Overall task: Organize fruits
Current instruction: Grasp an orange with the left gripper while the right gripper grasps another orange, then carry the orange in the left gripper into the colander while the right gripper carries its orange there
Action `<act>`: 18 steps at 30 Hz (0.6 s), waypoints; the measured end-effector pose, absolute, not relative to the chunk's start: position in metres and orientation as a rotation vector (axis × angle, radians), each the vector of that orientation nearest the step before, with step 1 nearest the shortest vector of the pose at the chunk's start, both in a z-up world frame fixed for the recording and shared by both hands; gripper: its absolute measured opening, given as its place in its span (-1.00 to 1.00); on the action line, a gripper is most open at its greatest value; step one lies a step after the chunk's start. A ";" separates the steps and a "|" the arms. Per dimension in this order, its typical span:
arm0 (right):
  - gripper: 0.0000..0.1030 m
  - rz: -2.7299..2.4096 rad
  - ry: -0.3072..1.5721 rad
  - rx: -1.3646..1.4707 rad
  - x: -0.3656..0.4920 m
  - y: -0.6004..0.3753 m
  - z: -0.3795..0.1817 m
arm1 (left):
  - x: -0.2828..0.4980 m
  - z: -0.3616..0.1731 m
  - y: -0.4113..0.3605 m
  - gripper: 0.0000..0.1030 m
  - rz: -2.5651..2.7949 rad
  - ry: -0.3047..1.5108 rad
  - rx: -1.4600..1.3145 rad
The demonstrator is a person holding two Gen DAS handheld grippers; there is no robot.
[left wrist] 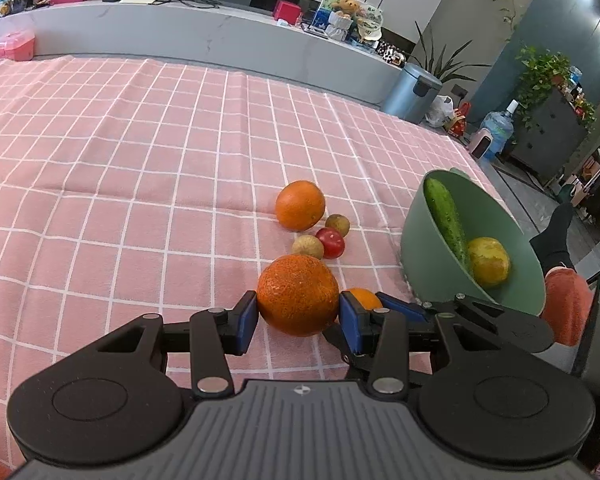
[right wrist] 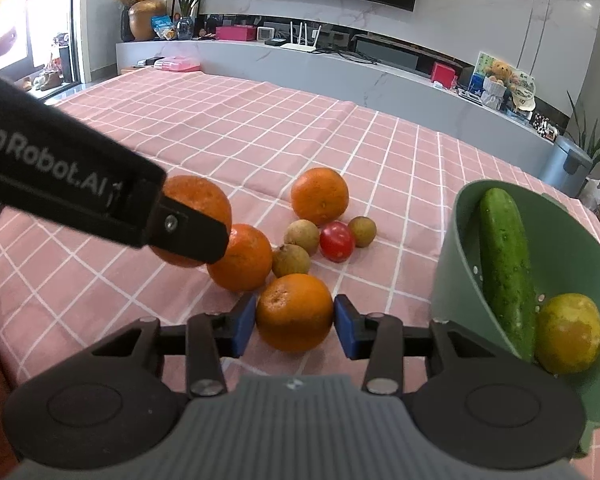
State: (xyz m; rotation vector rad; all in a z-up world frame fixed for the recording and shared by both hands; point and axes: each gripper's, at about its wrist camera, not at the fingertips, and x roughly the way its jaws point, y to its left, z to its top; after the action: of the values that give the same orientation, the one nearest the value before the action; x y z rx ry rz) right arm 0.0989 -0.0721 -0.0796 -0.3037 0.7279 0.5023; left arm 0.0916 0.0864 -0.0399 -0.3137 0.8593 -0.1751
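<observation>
My left tool [left wrist: 298, 307] pinches a large orange [left wrist: 298, 295] with a coarse, pebbled skin between its blue pads, and in the right wrist view that same tool's black matte arm [right wrist: 72, 184] cuts across the left side and hides about half of the fruit it holds [right wrist: 198, 204]. Just right of it a second orange [right wrist: 241, 258] sits on the bench [right wrist: 220, 120], whose pink cloth is ruled in white squares and lightly creased. My right tool [right wrist: 295, 320] pinches a smoother orange [right wrist: 295, 311], dimpled at its stem end, its blue pads pressed to either side. Beyond lie three small, dull brown round fruits [right wrist: 302, 236], a glossy red tomato [right wrist: 337, 241] between two of them, and a fourth orange [right wrist: 320, 197] at the far side of the cluster. At the right a matte green plastic bowl [right wrist: 452, 264], pierced with small drain holes, tips toward me; a bumpy dark green cucumber [right wrist: 506, 272] leans along its wall, touching a yellow-green citrus [right wrist: 570, 332] with a blotchy rind. The bowl's right rim is cut off by the frame edge. From the left wrist view only a sliver of my right tool's orange [left wrist: 364, 298] shows behind the pad.
</observation>
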 end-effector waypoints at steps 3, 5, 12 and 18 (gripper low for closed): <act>-0.24 0.509 0.713 -0.306 0.091 -0.078 -0.068 | 0.088 -0.032 0.083 -0.05 -0.178 0.845 -0.305; -0.24 0.510 0.702 -0.301 0.087 -0.082 -0.059 | 0.085 -0.027 0.080 -0.05 -0.180 0.834 -0.300; -0.24 0.502 0.646 -0.286 0.071 -0.107 -0.020 | 0.080 -0.004 0.065 -0.05 -0.203 0.795 -0.285; -0.24 0.495 0.669 -0.247 0.073 -0.139 0.006 | 0.083 0.013 0.038 -0.05 -0.251 0.777 -0.258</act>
State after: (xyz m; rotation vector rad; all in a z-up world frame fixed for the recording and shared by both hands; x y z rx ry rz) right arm 0.0734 -0.1387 0.0059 -0.2468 0.6692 0.4945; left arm 0.0833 0.0382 0.0129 -0.2583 0.7770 -0.2510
